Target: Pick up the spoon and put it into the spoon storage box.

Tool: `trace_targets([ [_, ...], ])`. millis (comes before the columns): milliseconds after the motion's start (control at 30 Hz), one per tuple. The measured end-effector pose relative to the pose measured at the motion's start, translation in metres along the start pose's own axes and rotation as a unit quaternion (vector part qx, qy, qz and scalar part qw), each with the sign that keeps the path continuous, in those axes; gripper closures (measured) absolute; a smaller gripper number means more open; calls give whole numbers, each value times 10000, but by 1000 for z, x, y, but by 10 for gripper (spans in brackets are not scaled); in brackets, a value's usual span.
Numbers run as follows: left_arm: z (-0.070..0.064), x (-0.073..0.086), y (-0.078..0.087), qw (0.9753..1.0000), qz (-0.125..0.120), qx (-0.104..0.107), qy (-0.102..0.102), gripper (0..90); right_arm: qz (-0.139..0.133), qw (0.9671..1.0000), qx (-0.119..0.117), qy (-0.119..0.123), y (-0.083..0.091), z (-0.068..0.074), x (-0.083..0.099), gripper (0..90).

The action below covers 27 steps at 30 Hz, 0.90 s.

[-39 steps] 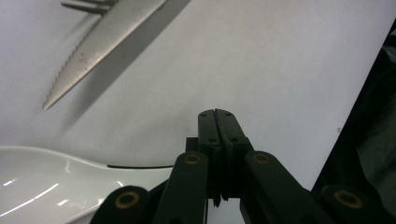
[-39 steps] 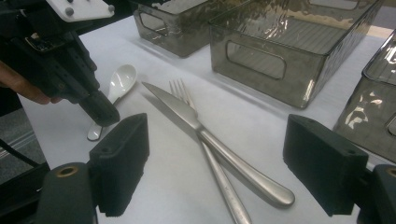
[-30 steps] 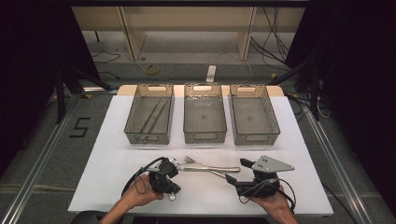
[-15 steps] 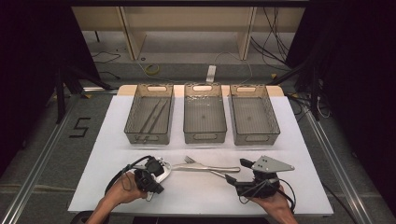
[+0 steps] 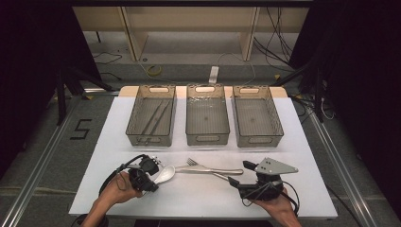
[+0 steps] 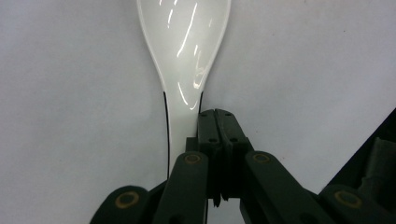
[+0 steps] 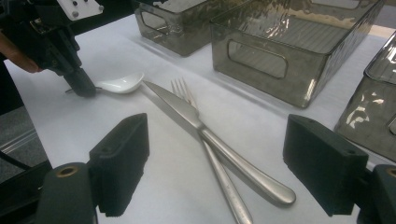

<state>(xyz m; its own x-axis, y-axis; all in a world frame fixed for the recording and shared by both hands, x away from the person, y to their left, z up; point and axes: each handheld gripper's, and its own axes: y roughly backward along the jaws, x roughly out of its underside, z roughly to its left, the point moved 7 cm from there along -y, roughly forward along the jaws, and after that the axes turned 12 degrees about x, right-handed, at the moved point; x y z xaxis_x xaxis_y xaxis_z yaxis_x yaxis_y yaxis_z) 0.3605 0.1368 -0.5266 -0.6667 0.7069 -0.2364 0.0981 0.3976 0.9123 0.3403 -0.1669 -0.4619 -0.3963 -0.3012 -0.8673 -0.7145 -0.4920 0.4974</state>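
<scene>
White spoon (image 5: 165,174) is sitting on the counter (image 5: 198,198) in the lower left of the high view, bowl pointing toward the middle. My left gripper (image 6: 215,122) has its jaws pressed together right beside the spoon's handle, on its right edge in the left gripper view. From what I can see they're pinched on each other, not around the handle.

Just right of the spoon, a knife (image 7: 205,133) and a fork (image 7: 210,161) lie crossed. My right gripper (image 7: 217,165) is at the lower right of the high view, jaws wide apart, looking straight down those two handles.

Three grey bins (image 5: 208,138) line the upper half of the counter.
</scene>
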Motion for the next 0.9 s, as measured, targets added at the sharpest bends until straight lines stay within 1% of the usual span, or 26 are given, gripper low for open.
trace_targets([
  [67, -2, -1, 0, 10000, -18, 26, -18, 887, 26, 10000, -6, 2, 0, 0, 0, 236],
  [100, -5, -2, 1, 9999, -65, 88, -47, 882, 30, 10000, -2, 2, 0, 0, 1, 236],
  [133, -7, -5, 3, 9998, -140, 145, -58, 882, 30, 10000, -2, 2, 0, 0, 1, 236],
  [200, -9, -10, 10, 9993, -349, 103, -62, 857, 6, 10000, -4, -1, 0, -1, 0, 236],
  [300, -9, -14, 21, 9982, -592, 61, 1, 710, 11, 10000, -1, -24, 0, -1, 0, 236],
  [333, -7, -14, 23, 9979, -648, 16, 54, 587, -2, 10000, -8, -29, 0, -1, 0, 236],
  [367, -5, -14, 25, 9977, -677, -33, 92, 587, -2, 10000, -8, -29, 0, -1, 0, 236],
  [433, 0, -13, 27, 9975, -670, -125, 167, 476, 16, 10000, -13, -44, -1, -1, 0, 236],
  [467, 2, -12, 27, 9973, -666, -173, 247, 476, 16, 10000, -13, -44, -1, -1, 0, 236],
  [500, 5, -10, 26, 9975, -597, -212, 302, 428, 29, 10000, -12, -50, -1, -1, 0, 236],
  [533, 5, -9, 24, 9976, -561, -214, 336, 397, 29, 10000, -13, -59, -1, -1, 0, 236],
  [567, 6, -8, 22, 9975, -554, -248, 352, 341, 35, 10000, -16, -48, -1, -1, 1, 236],
  [633, 8, -7, 19, 9980, -460, -259, 356, 329, 32, 10000, -20, -44, -1, -1, 1, 236],
  [667, 8, -7, 17, 9980, -433, -268, 376, 302, 31, 10000, -16, -55, -1, -1, 1, 236],
  [800, 11, -5, 14, 9979, -383, -311, 429, 283, 26, 10000, -16, -43, -1, -1, 1, 236],
  [867, 12, -3, 13, 9980, -349, -341, 404, 287, 30, 10000, -16, -43, -1, -1, 1, 237],
  [900, 12, -3, 12, 9982, -303, -368, 365, 317, 33, 10000, -18, -33, -1, -1, 1, 236],
])
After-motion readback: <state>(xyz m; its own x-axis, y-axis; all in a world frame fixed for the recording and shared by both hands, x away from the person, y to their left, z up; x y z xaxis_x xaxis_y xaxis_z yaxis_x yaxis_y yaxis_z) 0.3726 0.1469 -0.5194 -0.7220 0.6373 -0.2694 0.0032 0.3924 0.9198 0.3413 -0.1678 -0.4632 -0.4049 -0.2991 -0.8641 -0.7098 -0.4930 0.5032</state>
